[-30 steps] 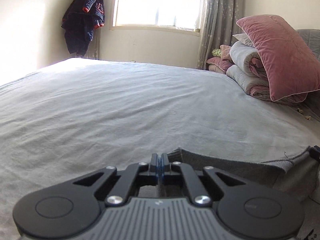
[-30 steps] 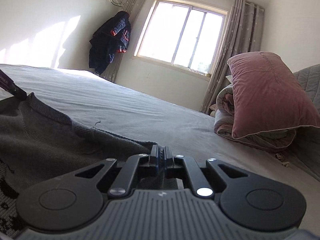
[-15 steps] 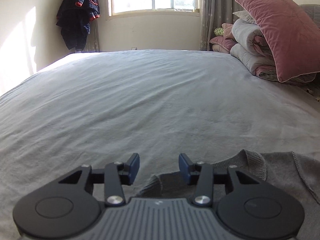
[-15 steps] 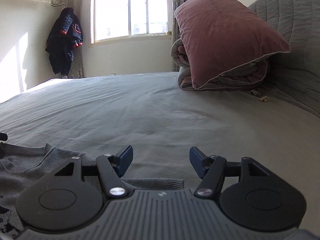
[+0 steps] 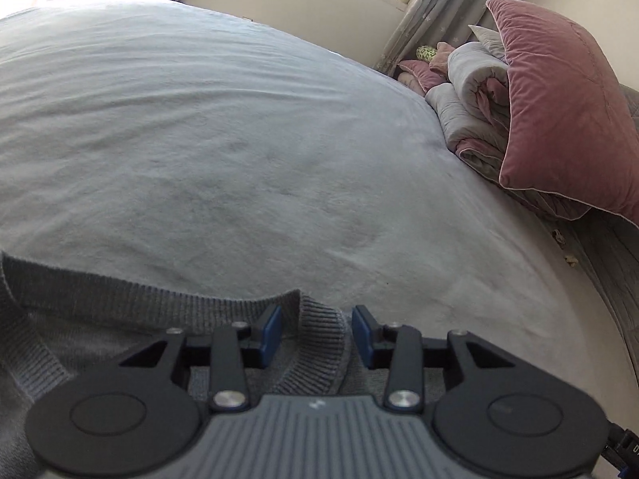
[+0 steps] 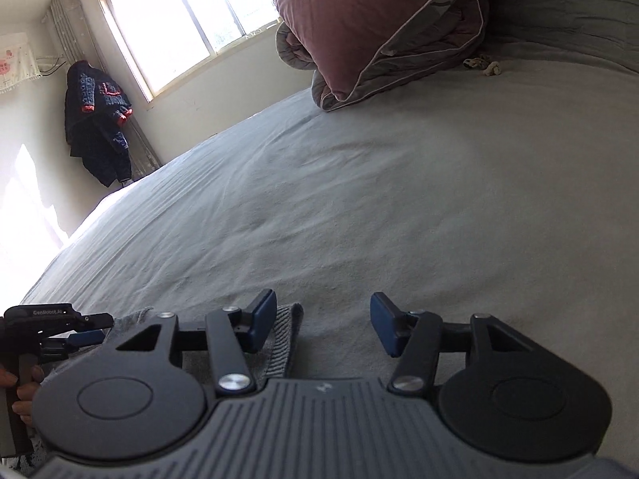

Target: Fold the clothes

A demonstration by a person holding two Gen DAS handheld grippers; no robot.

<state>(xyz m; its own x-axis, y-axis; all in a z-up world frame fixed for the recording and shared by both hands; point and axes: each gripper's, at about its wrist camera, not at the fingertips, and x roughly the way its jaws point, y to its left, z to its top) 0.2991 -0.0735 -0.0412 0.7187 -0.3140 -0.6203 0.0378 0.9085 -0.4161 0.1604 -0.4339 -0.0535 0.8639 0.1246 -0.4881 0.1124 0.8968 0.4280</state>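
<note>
Bedsheet (image 5: 223,127), pale grey and faintly creased, fills most of both views. At the right of the left wrist view a dusty-pink velvet pillow (image 5: 559,119) leans on a rolled grey quilt (image 5: 471,92); the same pillow sits top centre in the right wrist view, with a bright window (image 6: 187,24) to its left and a dark blue padded jacket (image 6: 98,119) hanging in the corner at the left.

A grey knit sweater (image 5: 100,319) lies flat on the bed along the bottom of the left wrist view, its ribbed neckband running from the left edge toward the centre (the rest of the garment is hidden under the tool). In the right wrist view only a ribbed edge of it shows at lower centre.

The left claw (image 5: 315,333) has its blue-padded jaws spread apart, one on each side of a fold of the ribbed neckband, not pinching it. The right claw (image 6: 323,325) is likewise spread wide, its left pad over the sweater's ribbed edge and its right pad over bare sheet. At the lower left of the right wrist view the left claw shows again, held by a hand (image 6: 20,391).
</note>
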